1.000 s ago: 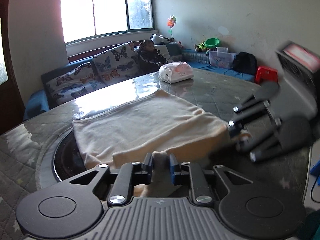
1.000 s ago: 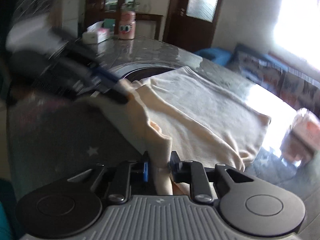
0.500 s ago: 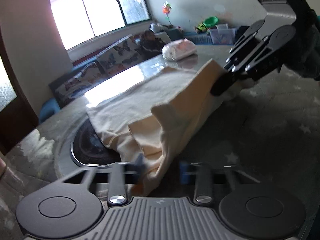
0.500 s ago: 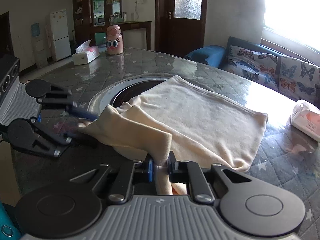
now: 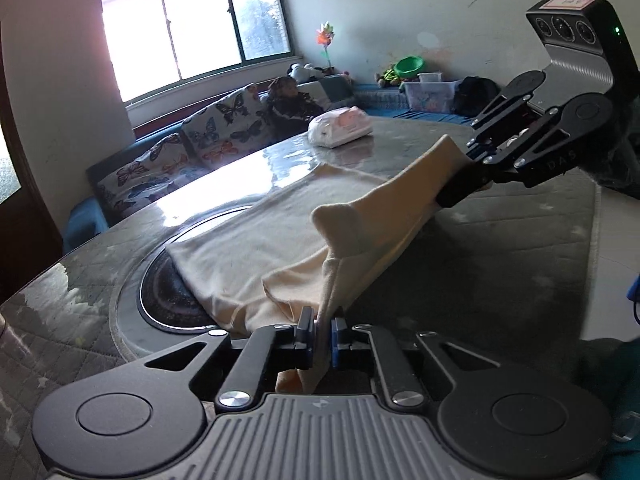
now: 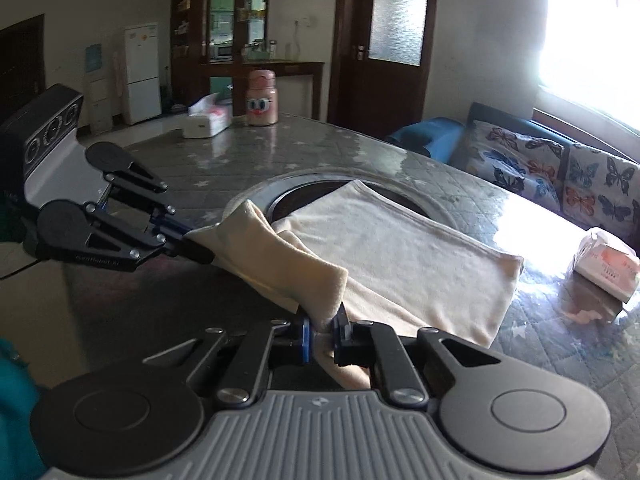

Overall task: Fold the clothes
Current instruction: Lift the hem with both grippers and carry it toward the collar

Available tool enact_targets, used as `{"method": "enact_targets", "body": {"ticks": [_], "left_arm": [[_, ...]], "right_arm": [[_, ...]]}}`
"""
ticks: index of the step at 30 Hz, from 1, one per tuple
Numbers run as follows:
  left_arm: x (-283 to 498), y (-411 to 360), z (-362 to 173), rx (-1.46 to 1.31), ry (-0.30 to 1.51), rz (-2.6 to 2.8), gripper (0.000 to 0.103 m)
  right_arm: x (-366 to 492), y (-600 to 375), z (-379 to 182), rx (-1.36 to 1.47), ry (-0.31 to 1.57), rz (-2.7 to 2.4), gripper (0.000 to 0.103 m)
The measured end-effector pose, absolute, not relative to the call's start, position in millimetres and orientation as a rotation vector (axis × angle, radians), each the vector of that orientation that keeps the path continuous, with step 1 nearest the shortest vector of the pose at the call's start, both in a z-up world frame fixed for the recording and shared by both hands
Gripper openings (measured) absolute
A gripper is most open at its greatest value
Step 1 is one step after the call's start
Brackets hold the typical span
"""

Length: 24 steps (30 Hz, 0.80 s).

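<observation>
Cloth (image 5: 256, 256), cream and fleecy, looks light, limp and a little slippery in my judgement; its near hem hangs lifted between 2 tools while the rest lies flat on the surface (image 5: 520, 264) ahead of them. Left tool (image 5: 320, 334), jaws just closed, pinches 1 corner; right tool (image 6: 323, 334), jaws just closing, pinches the other. Corners seem the best hold. Beyond the cloth's far edge a tissue pack (image 5: 340, 132) sits well apart; room ahead looks open.
</observation>
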<state>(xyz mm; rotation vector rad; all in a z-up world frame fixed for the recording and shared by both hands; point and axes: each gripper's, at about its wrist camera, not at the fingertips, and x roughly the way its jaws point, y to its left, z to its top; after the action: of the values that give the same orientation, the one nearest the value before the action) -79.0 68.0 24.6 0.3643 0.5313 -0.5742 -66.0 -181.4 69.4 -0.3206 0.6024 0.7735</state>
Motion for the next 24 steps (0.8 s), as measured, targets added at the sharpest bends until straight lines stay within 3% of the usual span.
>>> {"method": "enact_targets", "body": {"ticks": [12, 24], "left_arm": [[-186.1, 70.1, 47.3, 0.314, 0.583, -0.639, 0.009], [-157.6, 72.3, 69.3, 0.300, 0.517, -0.605, 0.009]], "right_arm": [[-164.2, -189.3, 107.2, -0.386, 0.680, 0.922, 0.009], [-149.2, -189.1, 131.5, -0.399, 0.618, 0.879, 0.009]]}}
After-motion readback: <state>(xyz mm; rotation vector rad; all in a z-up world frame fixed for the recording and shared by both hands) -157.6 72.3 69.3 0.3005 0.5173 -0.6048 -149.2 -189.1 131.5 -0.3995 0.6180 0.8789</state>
